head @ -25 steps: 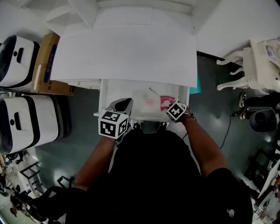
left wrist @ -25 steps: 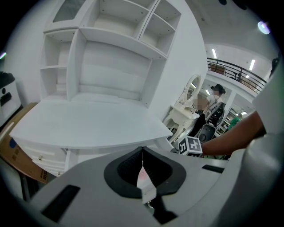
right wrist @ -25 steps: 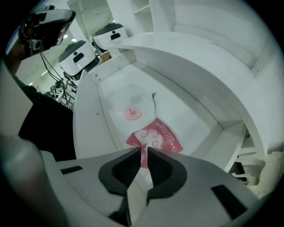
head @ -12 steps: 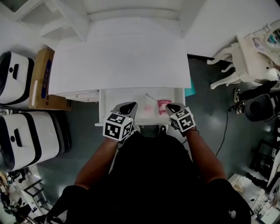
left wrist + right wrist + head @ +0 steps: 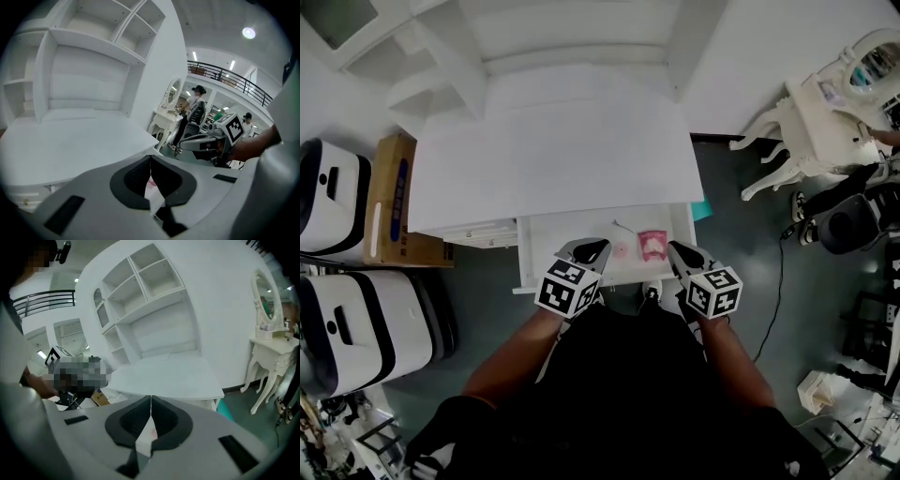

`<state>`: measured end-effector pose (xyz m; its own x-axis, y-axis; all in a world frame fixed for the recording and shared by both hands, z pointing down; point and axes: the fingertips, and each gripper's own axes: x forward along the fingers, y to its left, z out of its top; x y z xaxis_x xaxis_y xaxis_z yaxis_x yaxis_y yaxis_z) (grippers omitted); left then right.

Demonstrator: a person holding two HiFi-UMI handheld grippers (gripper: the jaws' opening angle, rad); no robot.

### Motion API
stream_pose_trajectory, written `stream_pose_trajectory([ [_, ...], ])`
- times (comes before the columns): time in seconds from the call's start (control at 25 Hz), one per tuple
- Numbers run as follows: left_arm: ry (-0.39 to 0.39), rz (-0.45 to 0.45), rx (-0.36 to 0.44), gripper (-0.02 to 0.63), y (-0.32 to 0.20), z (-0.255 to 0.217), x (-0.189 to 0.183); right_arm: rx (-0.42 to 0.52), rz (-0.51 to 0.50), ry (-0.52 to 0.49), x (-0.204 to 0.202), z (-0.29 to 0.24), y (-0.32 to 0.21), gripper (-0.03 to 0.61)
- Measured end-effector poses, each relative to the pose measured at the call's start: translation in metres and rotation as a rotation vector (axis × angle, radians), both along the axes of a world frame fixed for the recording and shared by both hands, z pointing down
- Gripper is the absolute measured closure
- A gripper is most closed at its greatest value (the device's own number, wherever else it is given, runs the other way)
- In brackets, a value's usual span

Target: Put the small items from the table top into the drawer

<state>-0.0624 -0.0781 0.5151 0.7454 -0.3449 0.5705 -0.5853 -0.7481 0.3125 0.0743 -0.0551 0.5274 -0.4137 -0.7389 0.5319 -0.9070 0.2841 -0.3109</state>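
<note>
Bright, even light — fisheye bending at the edges.

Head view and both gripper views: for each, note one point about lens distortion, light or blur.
Left gripper view: fisheye, black corners, the shelf unit bows, the ceiling lamp is a bright spot. Right gripper view: same fisheye, mosaic patches at top left and mid left. Head view: even light, sharp, the table top almost featureless white.
</note>
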Motion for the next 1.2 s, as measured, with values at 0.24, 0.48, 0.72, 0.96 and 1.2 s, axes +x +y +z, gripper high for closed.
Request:
stream_pose_trajectory([
  [0.24,0.001,-0.015,0.033,0.603,0.002,-0.013,0.002,0.036,-0.039,-0.022,-0.007,-0.017,0.005,0.549],
  [0.48,0.005,-0.088,0.049,0.603,0.018,-0.023,0.012,0.045,-0.115,-0.033,-0.002,-0.023,0.011,0.549],
  [0.72,0.020,-0.192,0.050,0.603,0.048,-0.027,0.042,0.067,-0.232,-0.060,0.021,-0.032,0.042,0.548],
  [0.96,0.014,-0.261,0.072,0.603,0.084,-0.038,0.078,0.106,-0.286,-0.080,0.060,-0.040,0.072,0.549],
  [1.2,-0.001,-0.320,0.081,0.603,0.127,-0.039,0.106,0.098,-0.299,-0.108,0.101,-0.038,0.106,0.549],
])
